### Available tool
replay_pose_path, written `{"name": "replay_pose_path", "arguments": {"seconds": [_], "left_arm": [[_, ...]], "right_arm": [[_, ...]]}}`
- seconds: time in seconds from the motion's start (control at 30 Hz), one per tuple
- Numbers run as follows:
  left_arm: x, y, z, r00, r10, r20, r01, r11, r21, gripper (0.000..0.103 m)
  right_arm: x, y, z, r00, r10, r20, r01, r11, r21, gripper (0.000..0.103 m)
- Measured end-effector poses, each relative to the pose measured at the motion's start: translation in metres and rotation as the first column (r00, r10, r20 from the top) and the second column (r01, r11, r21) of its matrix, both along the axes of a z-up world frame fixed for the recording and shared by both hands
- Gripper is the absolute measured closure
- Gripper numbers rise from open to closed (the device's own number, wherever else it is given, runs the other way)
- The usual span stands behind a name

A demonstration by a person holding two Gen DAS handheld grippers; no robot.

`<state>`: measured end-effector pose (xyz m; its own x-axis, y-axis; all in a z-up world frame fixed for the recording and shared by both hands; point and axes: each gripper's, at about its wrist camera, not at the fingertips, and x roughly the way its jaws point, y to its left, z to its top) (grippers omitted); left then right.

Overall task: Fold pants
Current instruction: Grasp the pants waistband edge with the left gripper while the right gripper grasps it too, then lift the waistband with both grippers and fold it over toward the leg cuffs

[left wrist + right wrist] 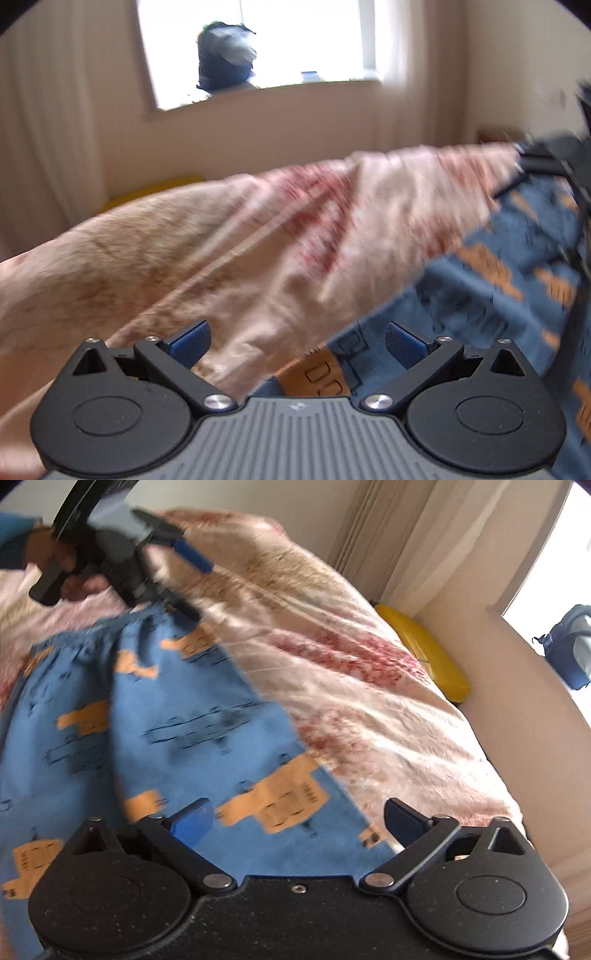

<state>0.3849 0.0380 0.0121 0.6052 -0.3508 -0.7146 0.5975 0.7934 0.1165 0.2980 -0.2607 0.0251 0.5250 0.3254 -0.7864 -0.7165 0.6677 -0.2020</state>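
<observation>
From the left wrist, the left gripper has its two blue fingers spread, pinching nothing. One pair of blue pants with orange truck prints lies on the pink bed cover, at right. One dark bag sits on the windowsill.

From the right wrist, the right gripper hangs over the pants, fingers spread and empty. One yellow case lies beside the bed. No writing is readable.

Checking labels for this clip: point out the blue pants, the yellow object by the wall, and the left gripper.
blue pants [184, 709]: right wrist view, printed fabric mid-leg.
yellow object [424, 646]: right wrist view, top face.
left gripper [192, 579]: right wrist view, between its open fingertips.
</observation>
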Motion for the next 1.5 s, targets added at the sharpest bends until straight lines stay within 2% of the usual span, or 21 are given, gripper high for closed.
{"name": "replay_pose_path", "arguments": {"seconds": [0.07, 0.13, 0.23, 0.33, 0.4, 0.47, 0.5, 0.53, 0.6, 0.73, 0.87, 0.93, 1.03, 1.17, 1.27, 1.33, 1.37, 1.4, 1.43, 1.47, 1.5], "left_arm": [[0.006, -0.001, -0.009, 0.999, -0.029, -0.025, 0.029, 0.999, 0.014, 0.006], [0.015, 0.003, -0.017, 0.995, -0.025, -0.101, 0.025, 1.0, 0.003, 0.017], [0.025, 0.009, -0.023, 0.98, -0.049, -0.191, 0.051, 0.999, 0.004, 0.038], [0.024, 0.006, -0.024, 0.97, -0.109, -0.217, 0.121, 0.992, 0.044, 0.062], [0.024, -0.002, -0.028, 0.963, -0.101, -0.251, 0.128, 0.988, 0.091, 0.09], [0.016, -0.011, -0.027, 0.969, -0.091, -0.228, 0.124, 0.983, 0.133, 0.098], [0.011, -0.015, -0.025, 0.976, -0.087, -0.201, 0.122, 0.978, 0.168, 0.102], [0.005, -0.018, -0.023, 0.981, -0.083, -0.174, 0.118, 0.972, 0.202, 0.103], [-0.002, -0.026, -0.018, 0.992, -0.018, -0.124, 0.05, 0.964, 0.261, 0.103], [-0.007, -0.028, 0.012, 0.991, 0.13, -0.043, -0.116, 0.964, 0.237, 0.103], [-0.009, -0.032, 0.039, 0.979, 0.131, 0.159, -0.169, 0.952, 0.256, 0.103], [0.0, -0.038, 0.036, 0.965, 0.13, 0.229, -0.192, 0.941, 0.277, 0.103], [0.032, -0.043, 0.008, 0.969, 0.189, 0.16, -0.231, 0.923, 0.307, 0.103], [0.058, -0.037, -0.033, 0.965, 0.25, 0.085, -0.264, 0.912, 0.314, 0.103], [0.064, -0.039, -0.043, 0.964, 0.254, 0.082, -0.267, 0.91, 0.319, 0.098], [0.068, -0.037, -0.039, 0.963, 0.265, 0.056, -0.269, 0.913, 0.307, 0.097], [0.068, -0.035, -0.035, 0.963, 0.266, 0.05, -0.269, 0.915, 0.3, 0.091], [0.07, -0.031, -0.032, 0.962, 0.269, 0.046, -0.27, 0.919, 0.287, 0.079], [0.072, -0.027, -0.027, 0.961, 0.272, 0.04, -0.272, 0.924, 0.268, 0.069], [0.072, -0.021, -0.023, 0.962, 0.272, 0.033, -0.272, 0.932, 0.241, 0.05], [0.072, -0.015, -0.016, 0.963, 0.269, 0.026, -0.268, 0.94, 0.211, 0.041]], "right_arm": [[0.016, -0.013, -0.006, 0.998, -0.042, -0.039, 0.043, 0.998, 0.036, 0.018], [0.028, -0.021, -0.015, 0.996, -0.076, -0.037, 0.078, 0.995, 0.059, 0.027], [0.04, -0.032, -0.027, 0.992, -0.079, -0.096, 0.087, 0.993, 0.08, 0.04], [0.042, -0.034, -0.032, 0.991, -0.052, -0.122, 0.064, 0.994, 0.094, 0.05], [0.045, -0.037, -0.037, 0.988, -0.059, -0.142, 0.075, 0.991, 0.108, 0.056], [0.047, -0.038, -0.039, 0.988, -0.083, -0.131, 0.097, 0.99, 0.1, 0.073], [0.045, -0.038, -0.038, 0.989, -0.093, -0.114, 0.104, 0.99, 0.091, 0.093], [0.043, -0.037, -0.037, 0.991, -0.092, -0.101, 0.1, 0.991, 0.084, 0.1], [0.04, -0.036, -0.036, 0.994, -0.083, -0.073, 0.089, 0.993, 0.082, 0.102], [0.032, -0.036, -0.024, 0.994, -0.104, 0.012, 0.103, 0.99, 0.099, 0.103], [0.035, -0.028, 0.002, 0.968, -0.156, 0.197, 0.143, 0.986, 0.082, 0.103], [0.05, -0.02, 0.011, 0.95, -0.199, 0.243, 0.186, 0.98, 0.075, 0.103], [0.081, 0.001, -0.001, 0.941, -0.241, 0.237, 0.244, 0.97, 0.019, 0.103], [0.112, 0.027, -0.047, 0.948, -0.248, 0.199, 0.271, 0.957, -0.1, 0.103], [0.12, 0.03, -0.065, 0.952, -0.231, 0.203, 0.259, 0.958, -0.125, 0.102], [0.125, 0.026, -0.062, 0.954, -0.24, 0.18, 0.26, 0.961, -0.093, 0.101], [0.126, 0.022, -0.057, 0.953, -0.254, 0.167, 0.268, 0.961, -0.062, 0.1], [0.126, 0.017, -0.051, 0.952, -0.265, 0.154, 0.272, 0.962, -0.023, 0.093], [0.127, 0.012, -0.045, 0.95, -0.275, 0.147, 0.276, 0.961, 0.01, 0.08], [0.126, 0.006, -0.038, 0.947, -0.282, 0.151, 0.28, 0.959, 0.039, 0.072], [0.125, 0.001, -0.032, 0.949, -0.275, 0.155, 0.268, 0.961, 0.065, 0.058]]}}
